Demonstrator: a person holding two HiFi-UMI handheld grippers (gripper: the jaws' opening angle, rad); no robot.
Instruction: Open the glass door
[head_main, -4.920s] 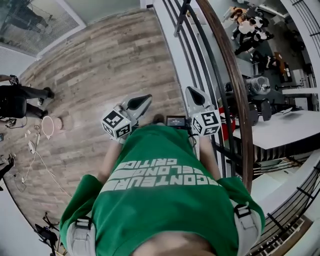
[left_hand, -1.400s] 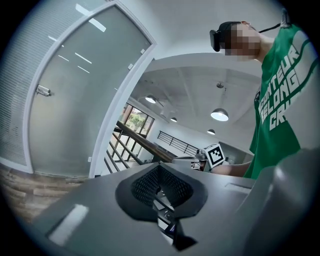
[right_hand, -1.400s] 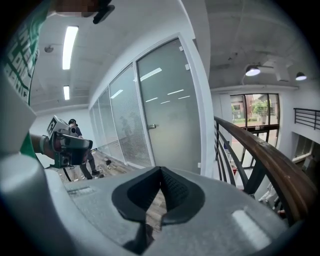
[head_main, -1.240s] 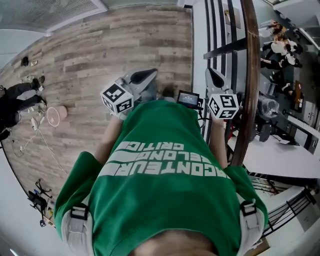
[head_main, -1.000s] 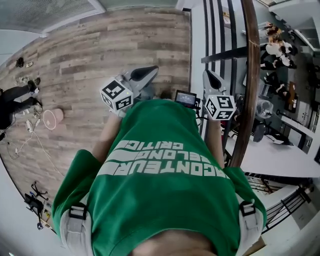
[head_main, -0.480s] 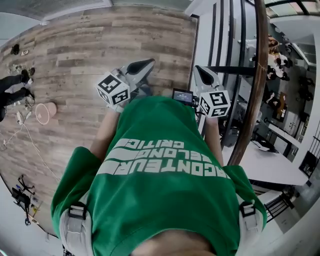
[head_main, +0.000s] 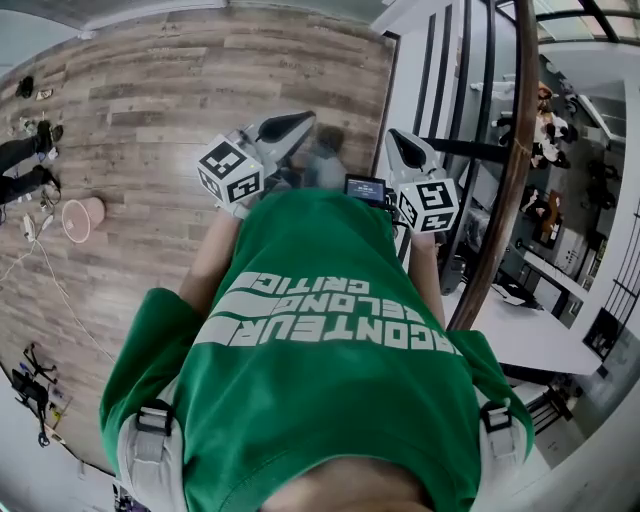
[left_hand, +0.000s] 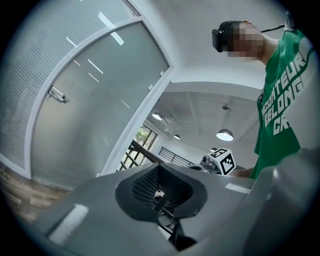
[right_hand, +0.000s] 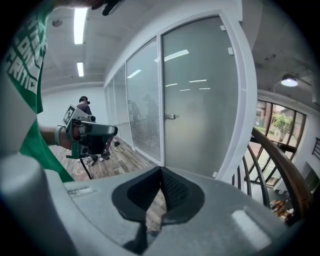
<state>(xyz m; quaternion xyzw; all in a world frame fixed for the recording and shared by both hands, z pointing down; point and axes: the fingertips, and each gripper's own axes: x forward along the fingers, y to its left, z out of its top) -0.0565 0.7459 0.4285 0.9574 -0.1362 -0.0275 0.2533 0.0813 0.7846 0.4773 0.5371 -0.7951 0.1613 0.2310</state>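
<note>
Left gripper: held out in front of the green shirt, above the wooden floor. In the left gripper view the jaws are seen pressed together at the tips, and nothing is held between them.
Right gripper: held beside the left one, close to the railing. In the right gripper view its jaws are likewise seen closed tip to tip, with nothing gripped.
Glass door: a frosted pane seen shut in its white frame, ahead of both grippers and well apart from them. It is also seen in the left gripper view.
Door handle: mounted at the door's left edge, touched by neither gripper.
Railing: a dark handrail on bars is seen running along the floor's right edge, up to the door frame.
</note>
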